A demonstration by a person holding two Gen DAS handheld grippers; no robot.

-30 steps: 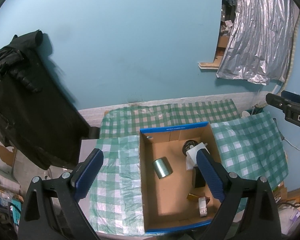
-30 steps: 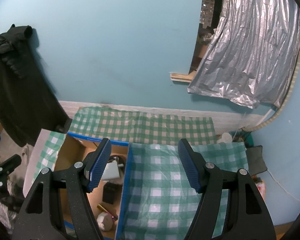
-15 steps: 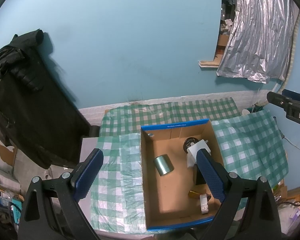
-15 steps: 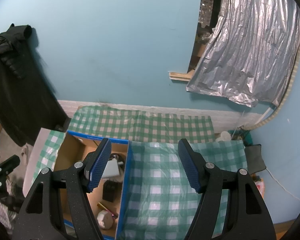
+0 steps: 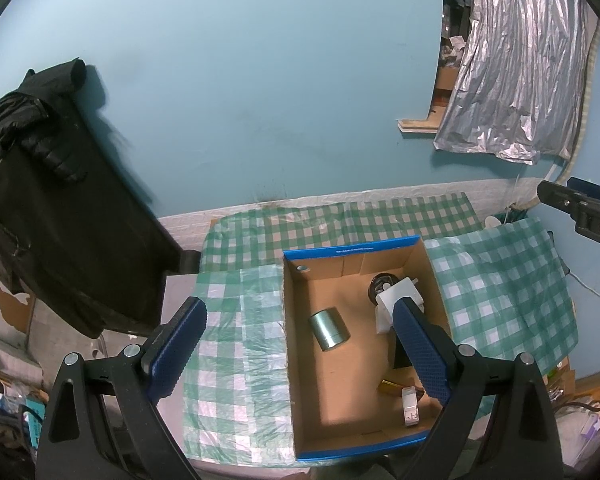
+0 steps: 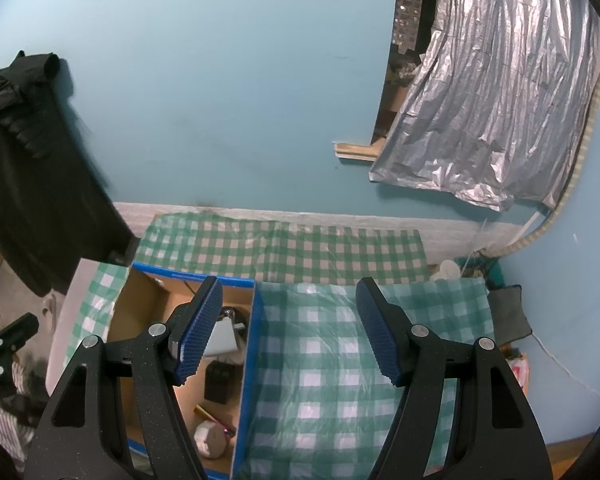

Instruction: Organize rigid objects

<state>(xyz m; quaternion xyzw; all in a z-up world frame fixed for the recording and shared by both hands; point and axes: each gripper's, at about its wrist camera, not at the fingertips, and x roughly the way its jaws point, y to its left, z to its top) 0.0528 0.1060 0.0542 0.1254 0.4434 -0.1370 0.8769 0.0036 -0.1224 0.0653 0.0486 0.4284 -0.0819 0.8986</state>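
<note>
A blue-rimmed cardboard box (image 5: 352, 249) (image 6: 248, 344) stands on the green checked tablecloth (image 5: 236, 352) (image 6: 332, 360). Inside lie a silver can (image 5: 329, 329) on its side, a white block (image 5: 396, 300) (image 6: 222, 340), a black round part (image 5: 380, 285), a black block (image 6: 217, 385), a gold stick (image 5: 389, 386) (image 6: 204, 412) and a small white piece (image 5: 409, 406) (image 6: 208, 438). My left gripper (image 5: 300, 356) hovers open over the box's left wall, holding nothing. To the right of the box, my right gripper (image 6: 290, 332) hangs open and empty above bare cloth.
A black jacket (image 5: 48, 208) hangs on the blue wall at the left. Crinkled silver foil (image 5: 512, 80) (image 6: 496, 112) covers an opening at the upper right. Clutter sits past the table's right end (image 6: 504, 312). The right gripper's tip (image 5: 580, 212) shows at the left wrist view's edge.
Both views have drifted slightly, so the box sits a little lower in them. Both grippers stay open and empty, and nothing in the box has moved.
</note>
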